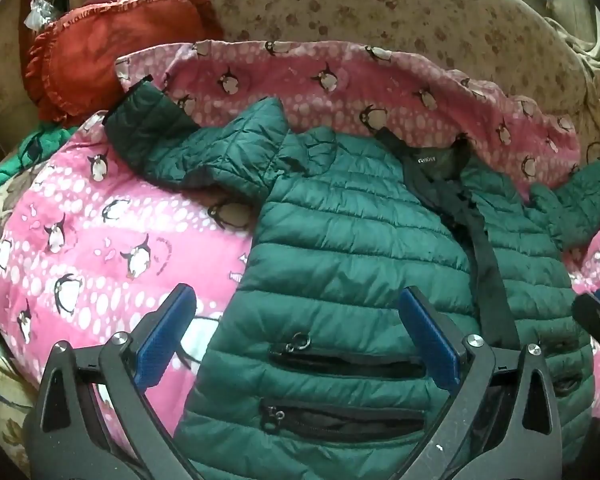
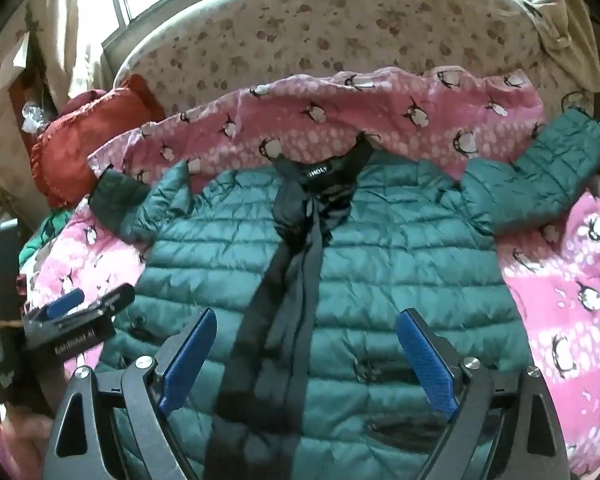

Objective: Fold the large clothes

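The green quilted jacket (image 2: 340,240) is being displayed front-up on the pink penguin blanket (image 2: 560,280). Left gripper (image 1: 298,332) and right gripper (image 2: 304,354) are being held spread, empty, above it. Two zipped pockets (image 1: 344,364) are being shown only in the left view.

Green jacket (image 2: 380,264) fills the blanket (image 2: 560,280) (red cushion (image 2: 84,140) crowds the left).

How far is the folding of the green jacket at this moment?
Done: the green jacket lies spread out, front up, on the pink penguin blanket, both sleeves out to the sides. In hand: nothing; the left gripper and right gripper hang over its lower part with jaws open and empty. Left: every fold, since no sleeve or side is turned in yet.
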Available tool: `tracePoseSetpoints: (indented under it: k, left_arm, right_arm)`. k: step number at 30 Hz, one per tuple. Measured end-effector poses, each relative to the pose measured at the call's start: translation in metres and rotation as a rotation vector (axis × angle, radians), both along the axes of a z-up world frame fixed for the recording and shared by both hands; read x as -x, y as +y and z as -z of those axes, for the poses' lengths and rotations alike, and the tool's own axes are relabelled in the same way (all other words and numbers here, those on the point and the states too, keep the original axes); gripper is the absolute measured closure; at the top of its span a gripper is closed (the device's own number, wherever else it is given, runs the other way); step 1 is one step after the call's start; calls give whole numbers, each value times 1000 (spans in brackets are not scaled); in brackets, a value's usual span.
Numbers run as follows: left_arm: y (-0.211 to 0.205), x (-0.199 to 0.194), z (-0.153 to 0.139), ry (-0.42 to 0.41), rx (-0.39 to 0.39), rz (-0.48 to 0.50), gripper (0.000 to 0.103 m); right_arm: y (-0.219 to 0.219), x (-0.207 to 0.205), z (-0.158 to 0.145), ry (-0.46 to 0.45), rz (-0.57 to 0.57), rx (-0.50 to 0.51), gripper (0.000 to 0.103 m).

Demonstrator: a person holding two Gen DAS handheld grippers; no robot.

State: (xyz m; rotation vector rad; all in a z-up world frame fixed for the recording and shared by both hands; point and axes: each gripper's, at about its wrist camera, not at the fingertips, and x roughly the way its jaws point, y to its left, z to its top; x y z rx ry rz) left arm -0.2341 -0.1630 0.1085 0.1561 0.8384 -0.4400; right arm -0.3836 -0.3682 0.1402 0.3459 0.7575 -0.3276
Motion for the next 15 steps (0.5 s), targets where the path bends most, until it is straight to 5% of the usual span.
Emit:
tracePoseSetpoints:
  k: [15]
  left_arm:
    - [-18, -13, -8, -15, -6, 1, 1]
  right_arm:
    - [-16, -28, -5, -27, 41, -1, 12]
